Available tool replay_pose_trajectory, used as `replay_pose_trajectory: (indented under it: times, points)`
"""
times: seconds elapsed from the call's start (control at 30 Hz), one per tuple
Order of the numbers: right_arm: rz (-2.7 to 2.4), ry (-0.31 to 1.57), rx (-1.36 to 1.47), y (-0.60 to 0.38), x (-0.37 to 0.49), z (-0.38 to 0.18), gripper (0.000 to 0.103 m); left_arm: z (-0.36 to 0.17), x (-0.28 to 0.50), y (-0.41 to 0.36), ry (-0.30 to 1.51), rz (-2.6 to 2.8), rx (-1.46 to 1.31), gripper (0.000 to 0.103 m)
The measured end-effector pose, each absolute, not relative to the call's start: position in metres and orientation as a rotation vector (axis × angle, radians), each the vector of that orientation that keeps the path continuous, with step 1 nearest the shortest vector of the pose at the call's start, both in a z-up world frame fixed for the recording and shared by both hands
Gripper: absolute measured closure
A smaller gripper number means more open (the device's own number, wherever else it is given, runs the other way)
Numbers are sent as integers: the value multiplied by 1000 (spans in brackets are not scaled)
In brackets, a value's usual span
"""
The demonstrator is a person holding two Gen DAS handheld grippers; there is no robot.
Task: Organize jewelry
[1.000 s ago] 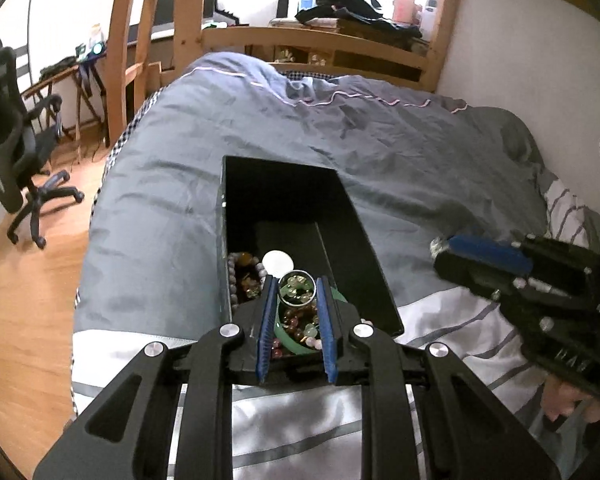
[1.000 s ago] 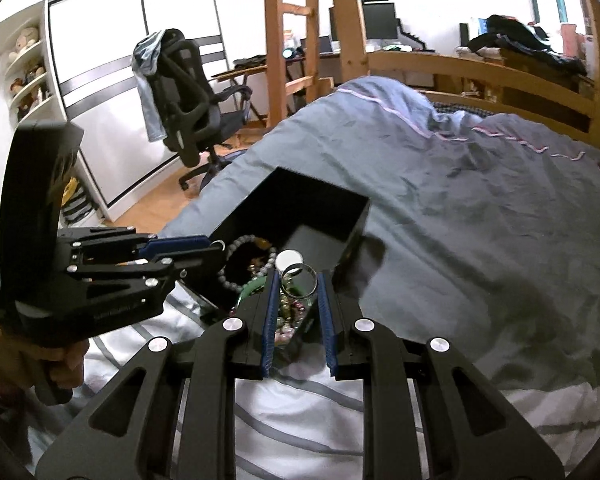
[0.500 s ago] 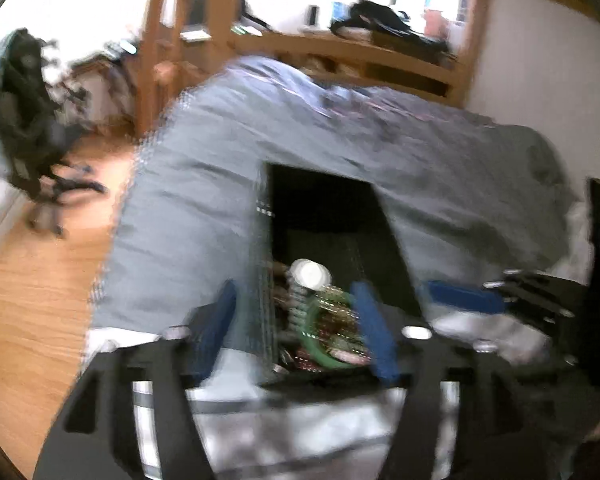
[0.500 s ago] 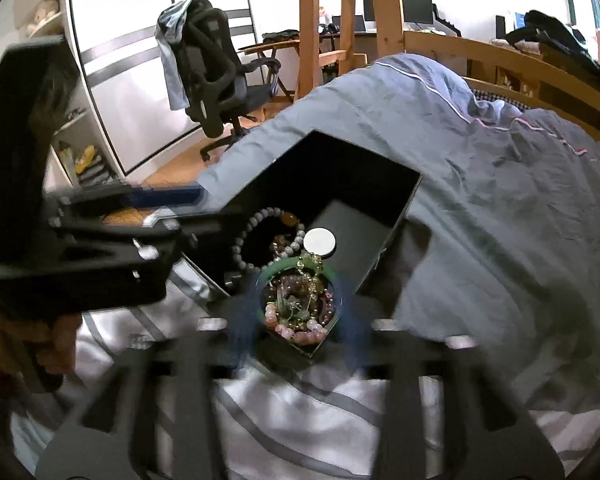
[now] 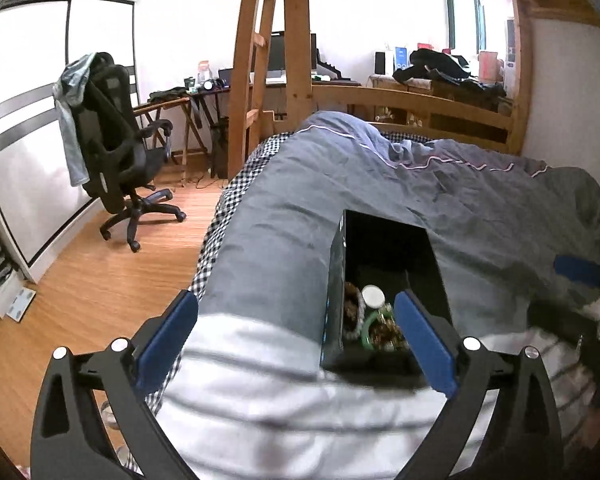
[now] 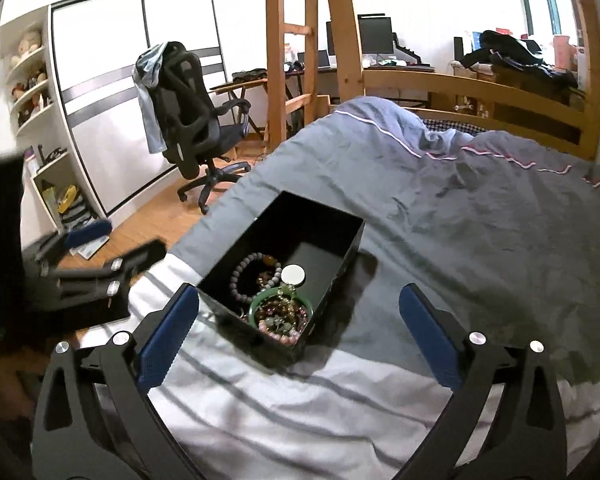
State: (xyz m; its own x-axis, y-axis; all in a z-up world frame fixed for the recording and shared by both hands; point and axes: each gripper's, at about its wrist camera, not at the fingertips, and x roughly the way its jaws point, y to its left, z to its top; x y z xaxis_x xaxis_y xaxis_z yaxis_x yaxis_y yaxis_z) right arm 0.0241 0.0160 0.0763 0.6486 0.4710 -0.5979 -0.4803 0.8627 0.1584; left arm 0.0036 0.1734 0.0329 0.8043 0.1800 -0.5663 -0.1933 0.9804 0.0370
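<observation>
Left hand-held gripper (image 5: 296,340): jaws spread wide, holding nothing; it hangs over the near end of the bed, with the box just inside its right finger
Box (image 6: 320,216): one open black box, resting on the grey duvet (image 6: 460,208) near the striped sheet; it holds all the jewelry in view
Jewelry, counted: one grey bead bracelet (image 6: 246,276), one green bangle (image 6: 260,304), one round white disc (image 6: 293,274), and a tangle of brown and pink beads (image 6: 282,318) whose strands cannot be counted apart
Position in box: everything is heaped at the near end; the far end is bare
Right hand-held gripper (image 6: 300,330): jaws spread wide, holding nothing, above the sheet just short of the box
Step in hand: judged a pause between grasps, both tools free and clear of the pile
Next move: likely calls for one tool to dip into the box and close on a single piece, probably the bangle, without snagging the tangled strands
</observation>
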Motion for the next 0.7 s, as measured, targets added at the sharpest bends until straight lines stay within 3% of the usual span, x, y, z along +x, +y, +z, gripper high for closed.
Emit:
replay_pose_trajectory:
  times: [0.43,0.53,0.7]
  points:
    - [527,728,-30,-13,-35,106,4,75,-58,134,498,272,99,6]
    - [529,719,-33,-20,-44,112,4,84,-60,128,603,189,80,6]
    - [536,705,-3,-30,-51,120,4,79,-76,125,625,192,111,6]
